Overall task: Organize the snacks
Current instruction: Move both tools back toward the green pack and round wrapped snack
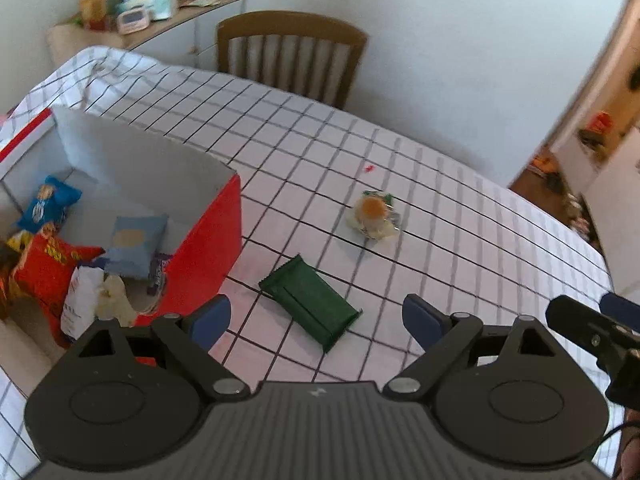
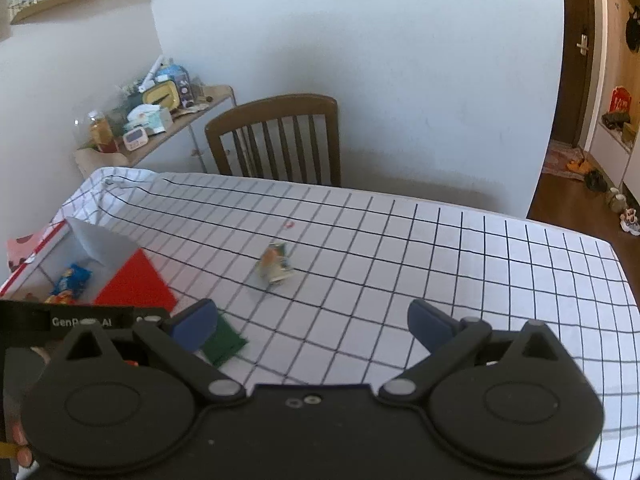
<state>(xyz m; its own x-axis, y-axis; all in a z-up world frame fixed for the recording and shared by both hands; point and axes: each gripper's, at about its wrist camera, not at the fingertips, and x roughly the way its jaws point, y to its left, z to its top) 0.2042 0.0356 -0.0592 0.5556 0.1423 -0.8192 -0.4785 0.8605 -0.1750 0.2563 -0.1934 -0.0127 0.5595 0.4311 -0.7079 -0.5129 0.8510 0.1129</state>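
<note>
A green snack packet [image 1: 311, 303] lies flat on the checked tablecloth, between the fingertips of my open left gripper [image 1: 316, 320] and slightly ahead of them. In the right wrist view the packet [image 2: 223, 344] is partly hidden behind the left finger. A small clear wrapped snack with an orange centre [image 1: 374, 214] lies further out, also in the right wrist view [image 2: 274, 266]. A red box with white inside [image 1: 208, 248] at the left holds several snack bags. My right gripper [image 2: 314, 326] is open and empty above the cloth.
A wooden chair [image 2: 280, 138] stands at the table's far edge. A sideboard with clutter [image 2: 156, 120] stands at the back left. A doorway [image 2: 592, 128] opens at the right. The right gripper's finger [image 1: 592, 328] shows at the right edge of the left wrist view.
</note>
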